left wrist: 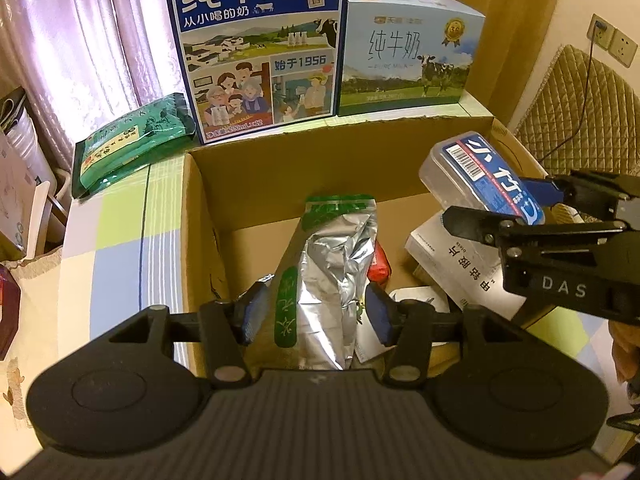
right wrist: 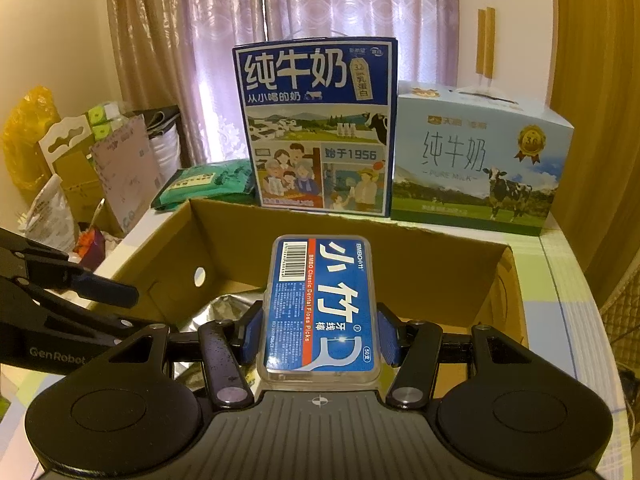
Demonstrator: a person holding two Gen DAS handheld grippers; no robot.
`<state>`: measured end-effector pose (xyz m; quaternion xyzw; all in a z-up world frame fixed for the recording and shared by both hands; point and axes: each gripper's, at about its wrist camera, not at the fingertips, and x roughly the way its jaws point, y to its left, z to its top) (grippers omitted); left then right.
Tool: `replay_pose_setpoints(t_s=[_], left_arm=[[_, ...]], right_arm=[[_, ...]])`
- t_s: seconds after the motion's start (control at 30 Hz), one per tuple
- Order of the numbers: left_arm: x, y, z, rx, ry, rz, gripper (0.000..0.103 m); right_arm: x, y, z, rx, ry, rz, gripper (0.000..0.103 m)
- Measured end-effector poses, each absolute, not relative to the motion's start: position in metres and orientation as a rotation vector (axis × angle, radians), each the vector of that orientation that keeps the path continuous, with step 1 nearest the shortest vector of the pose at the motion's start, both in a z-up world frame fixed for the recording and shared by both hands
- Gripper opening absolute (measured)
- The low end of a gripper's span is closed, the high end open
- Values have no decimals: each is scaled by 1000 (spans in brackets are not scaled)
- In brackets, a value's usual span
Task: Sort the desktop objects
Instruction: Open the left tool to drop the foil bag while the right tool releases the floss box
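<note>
An open cardboard box (left wrist: 200, 216) stands on the checked tablecloth. My left gripper (left wrist: 315, 314) is over its near side, shut on a silver foil pouch (left wrist: 336, 272) with green print that points down into the box. My right gripper (right wrist: 320, 332) is shut on a clear floss-pick case (right wrist: 320, 304) with a blue label, held above the box (right wrist: 420, 280). In the left wrist view that case (left wrist: 480, 176) hangs over the box's right half in the right gripper (left wrist: 496, 204). A white packet (left wrist: 460, 268) and a red item (left wrist: 380, 268) lie inside the box.
Behind the box stand a tall blue milk carton (right wrist: 316, 128) and a pale blue one (right wrist: 480, 160). A green tea pack (left wrist: 132, 148) lies at the back left. A padded chair (left wrist: 580, 120) is to the right, and bags and cartons (right wrist: 80, 160) crowd the left.
</note>
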<state>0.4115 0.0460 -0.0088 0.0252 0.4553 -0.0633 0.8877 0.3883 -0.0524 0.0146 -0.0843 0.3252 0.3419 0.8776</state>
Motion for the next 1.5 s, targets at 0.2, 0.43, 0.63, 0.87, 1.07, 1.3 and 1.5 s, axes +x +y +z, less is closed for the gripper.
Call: replay_pose_setpoints(t_s=[0.2, 0.43, 0.63, 0.87, 1.07, 1.3, 1.5], left_arm=[[409, 48, -8, 61, 943, -133, 53], [404, 52, -8, 72, 937, -129, 61], [404, 57, -9, 78, 933, -117, 74], [402, 62, -10, 74, 929, -116, 81], [397, 64, -9, 63, 915, -116, 85], [381, 58, -1, 68, 879, -116, 91], [357, 52, 16, 53, 831, -103, 97]], right_arm=[[388, -46, 13, -174, 688, 717, 53], [390, -41, 7, -167, 707, 715, 53], [392, -37, 4, -147, 727, 715, 53], [397, -37, 4, -78, 726, 730, 60], [398, -50, 6, -49, 715, 702, 71], [391, -76, 11, -21, 722, 671, 76], [373, -99, 26, 4, 722, 654, 89]])
